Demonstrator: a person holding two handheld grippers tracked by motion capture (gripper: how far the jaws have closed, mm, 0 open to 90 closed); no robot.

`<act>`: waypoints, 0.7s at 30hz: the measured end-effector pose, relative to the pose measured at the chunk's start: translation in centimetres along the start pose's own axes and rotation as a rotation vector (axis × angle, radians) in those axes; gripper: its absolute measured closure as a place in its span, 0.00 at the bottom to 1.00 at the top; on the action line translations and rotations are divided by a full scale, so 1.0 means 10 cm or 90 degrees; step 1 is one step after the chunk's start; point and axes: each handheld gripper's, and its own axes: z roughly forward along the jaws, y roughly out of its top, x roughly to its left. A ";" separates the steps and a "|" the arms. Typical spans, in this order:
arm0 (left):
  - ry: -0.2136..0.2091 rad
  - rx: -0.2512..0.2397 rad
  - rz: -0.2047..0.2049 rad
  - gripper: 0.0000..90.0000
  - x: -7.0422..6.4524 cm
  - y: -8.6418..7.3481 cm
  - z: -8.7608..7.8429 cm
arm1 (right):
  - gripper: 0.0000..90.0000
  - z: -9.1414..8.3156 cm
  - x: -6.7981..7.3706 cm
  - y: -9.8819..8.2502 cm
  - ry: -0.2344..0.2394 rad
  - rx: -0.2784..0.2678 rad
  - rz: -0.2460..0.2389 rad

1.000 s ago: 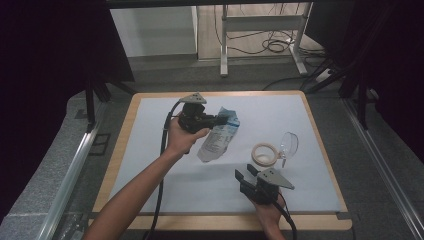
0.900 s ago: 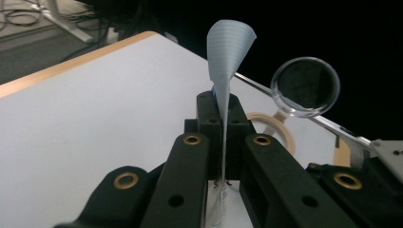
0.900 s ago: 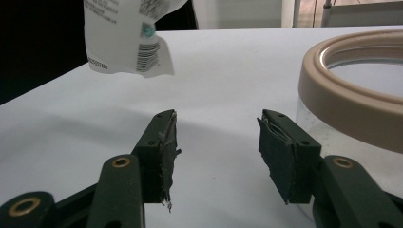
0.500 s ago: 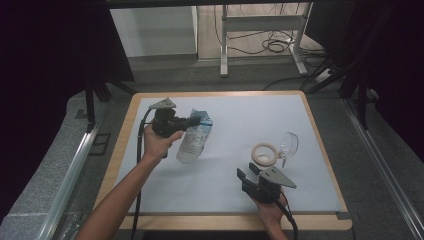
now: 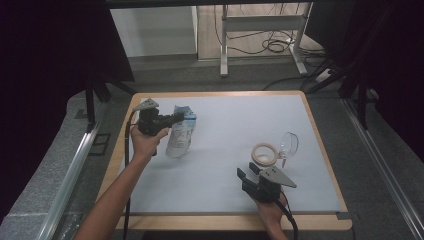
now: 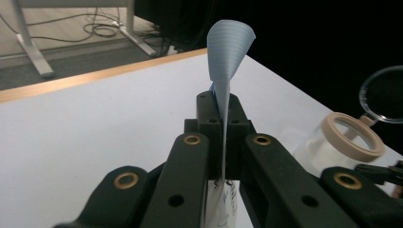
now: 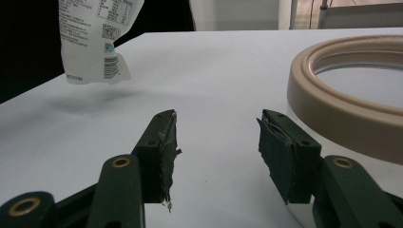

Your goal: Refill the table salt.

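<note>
A white and blue plastic bag (image 5: 181, 131) hangs over the left part of the white table top (image 5: 230, 135), pinched at its upper edge by my left gripper (image 5: 176, 118). In the left gripper view the jaws are shut on the bag's thin blue edge (image 6: 227, 52), which curls up above them. The bag's printed lower end (image 7: 95, 38) hangs just off the table in the right gripper view. My right gripper (image 5: 248, 175) rests near the front edge, open, with nothing between its pads (image 7: 216, 152). A clear jar with a beige rim (image 5: 265, 154) lies just beyond it.
A clear round lid (image 5: 289, 145) lies beside the jar at the right. The table has a wooden border (image 5: 320, 145). Cables trail from both grippers off the front edge. A metal frame and cables (image 5: 260, 45) stand on the floor beyond the table.
My left gripper has carried the bag leftward and a little lower, from the table's middle toward its left edge. The right gripper, jar and lid have stayed put.
</note>
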 end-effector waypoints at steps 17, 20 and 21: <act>0.052 -0.034 -0.011 1.00 0.32 -0.34 -0.24 | 0.53 0.00 -0.01 0.00 -0.001 -0.001 0.001; 0.056 -0.036 -0.004 0.99 0.32 -0.38 -0.31 | 0.53 -0.01 -0.01 0.01 -0.001 -0.003 -0.001; 0.057 -0.035 -0.001 0.99 0.32 -0.40 -0.33 | 0.53 -0.01 -0.01 0.01 -0.001 -0.004 0.001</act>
